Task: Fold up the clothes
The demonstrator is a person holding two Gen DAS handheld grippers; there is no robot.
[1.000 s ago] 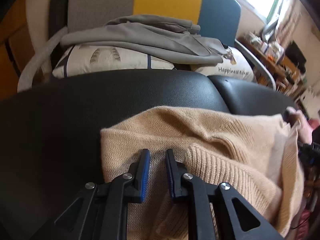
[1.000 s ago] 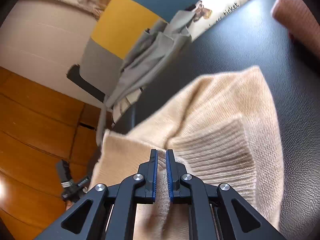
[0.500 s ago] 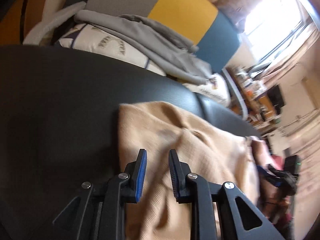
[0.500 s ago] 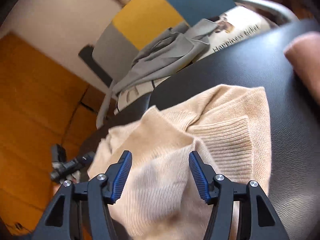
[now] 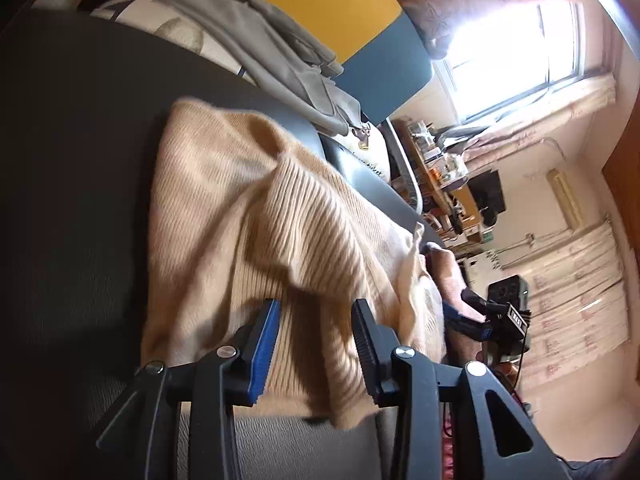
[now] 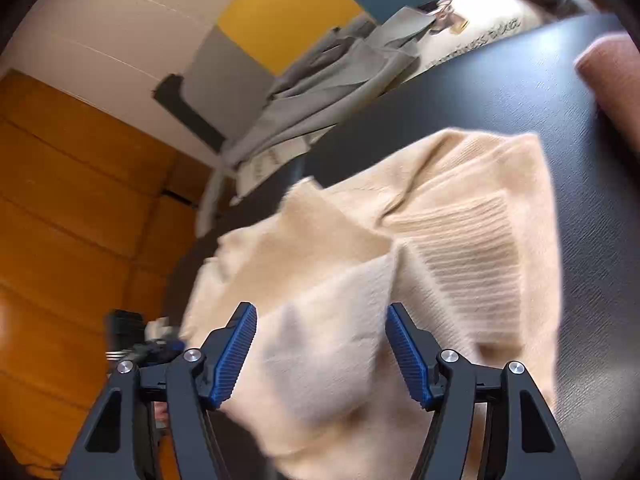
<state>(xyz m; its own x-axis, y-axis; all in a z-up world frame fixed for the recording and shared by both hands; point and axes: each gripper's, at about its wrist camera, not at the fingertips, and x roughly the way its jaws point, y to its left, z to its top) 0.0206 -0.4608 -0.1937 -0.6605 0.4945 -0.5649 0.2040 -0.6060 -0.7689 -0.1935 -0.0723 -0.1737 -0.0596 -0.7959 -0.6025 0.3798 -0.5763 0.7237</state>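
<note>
While the beige knit sweater (image 5: 256, 216) lies bunched on the black padded surface (image 5: 80, 200), neither of my tools has hold of it. Its ribbed band (image 6: 472, 256) sits on top, folded over the plainer knit, and a near corner droops over the surface's near edge. My left gripper (image 5: 316, 344) stands partly open, fingers apart with the cloth lying between and beneath them — nothing clamped. My right gripper (image 6: 320, 356) is spread wide, a raised fold of the sweater between its blue pads (image 6: 236, 356); whether they touch it I cannot tell. Beyond the sweater, at the far edge, a grey garment (image 6: 332, 80) is heaped over a printed cushion (image 5: 168, 24). Behind that rises a panel (image 6: 288, 20) of grey, yellow and blue. A bright window (image 5: 508, 36) shows far right.
</note>
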